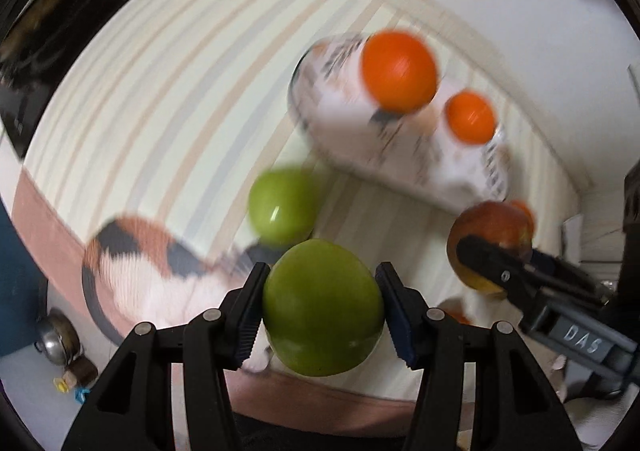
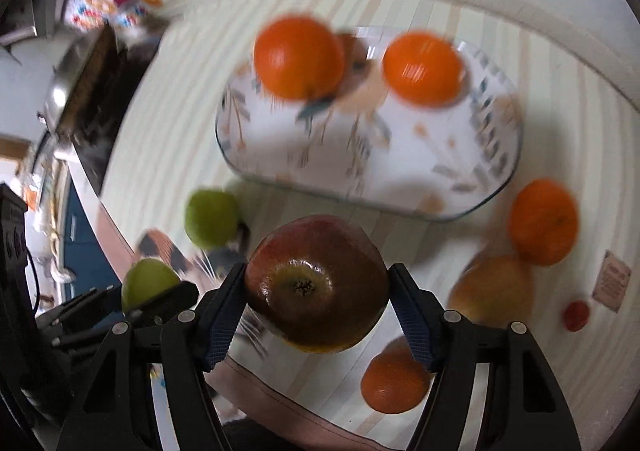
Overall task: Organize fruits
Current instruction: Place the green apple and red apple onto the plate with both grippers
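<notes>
My left gripper (image 1: 323, 271) is shut on a green apple (image 1: 322, 307), held above the striped tablecloth. A second green apple (image 1: 282, 207) lies on the cloth just beyond it. My right gripper (image 2: 318, 271) is shut on a red apple (image 2: 316, 283), pads pressed to both its sides. That red apple (image 1: 496, 227) also shows at the right of the left wrist view. A glass tray (image 2: 400, 171) with a printed pattern lies ahead, with two oranges (image 2: 298, 57) (image 2: 422, 69) at its far side. The whole scene is blurred.
Loose on the cloth to the right are an orange (image 2: 544, 221), a yellowish apple (image 2: 492, 291), another orange (image 2: 394, 379) and a small red fruit (image 2: 576, 315). A dish (image 1: 132, 251) patterned brown, black and white lies near the left. Dark appliances (image 2: 92, 99) stand at the table's left edge.
</notes>
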Available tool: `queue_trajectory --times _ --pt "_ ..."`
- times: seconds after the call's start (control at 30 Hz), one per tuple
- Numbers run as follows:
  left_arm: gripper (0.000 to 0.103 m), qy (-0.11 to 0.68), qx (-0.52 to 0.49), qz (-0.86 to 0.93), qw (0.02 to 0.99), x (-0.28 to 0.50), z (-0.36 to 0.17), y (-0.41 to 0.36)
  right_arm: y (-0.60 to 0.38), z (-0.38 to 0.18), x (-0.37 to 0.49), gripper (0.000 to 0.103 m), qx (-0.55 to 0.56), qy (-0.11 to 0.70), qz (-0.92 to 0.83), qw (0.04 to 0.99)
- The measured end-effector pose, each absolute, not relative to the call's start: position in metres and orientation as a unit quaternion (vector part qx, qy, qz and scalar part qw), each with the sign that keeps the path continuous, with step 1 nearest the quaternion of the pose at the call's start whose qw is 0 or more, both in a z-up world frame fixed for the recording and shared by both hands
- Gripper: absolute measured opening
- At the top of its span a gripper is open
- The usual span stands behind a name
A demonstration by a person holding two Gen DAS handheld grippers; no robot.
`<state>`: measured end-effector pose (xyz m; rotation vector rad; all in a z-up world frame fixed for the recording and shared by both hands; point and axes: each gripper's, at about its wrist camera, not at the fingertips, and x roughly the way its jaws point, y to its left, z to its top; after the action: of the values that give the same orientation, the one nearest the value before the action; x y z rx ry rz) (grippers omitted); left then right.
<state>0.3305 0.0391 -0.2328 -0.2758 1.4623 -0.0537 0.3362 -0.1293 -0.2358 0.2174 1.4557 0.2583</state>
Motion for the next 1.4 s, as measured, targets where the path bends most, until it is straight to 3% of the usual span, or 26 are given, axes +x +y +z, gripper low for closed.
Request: queue_trajectory --times 0.2,0.47,1.07,1.23,1.37,1.4 --pt "0.052 0.661 -0.109 -0.028 0.742 0.388 -0.231 0.041 -0.16 -0.224 0.379 0.072 0.093 0.651 0.078 0.749" --pt "0.052 0.697 -0.113 -0.029 0.708 0.449 -0.281 0.048 -0.167 -0.245 0.413 0.072 0.067 0.664 0.05 0.743" --pt "0.053 0.717 -0.064 -0.002 0.694 0.453 -0.307 0.037 -0.165 -0.296 0.417 0.074 0.088 0.705 0.041 0.703" --pt "0.07 0.703 -0.078 -0.007 0.706 0.45 -0.293 0.039 -0.173 -0.288 0.418 0.091 0.1 0.701 0.045 0.704" --pt "0.075 0.694 -0.076 -0.006 0.716 0.443 -0.278 0.042 -0.171 -0.274 0.417 0.091 0.08 0.697 0.039 0.712" --pt "0.082 0.693 -0.076 -0.005 0.717 0.441 -0.275 0.042 -0.169 -0.266 0.418 0.092 0.075 0.693 0.039 0.716"
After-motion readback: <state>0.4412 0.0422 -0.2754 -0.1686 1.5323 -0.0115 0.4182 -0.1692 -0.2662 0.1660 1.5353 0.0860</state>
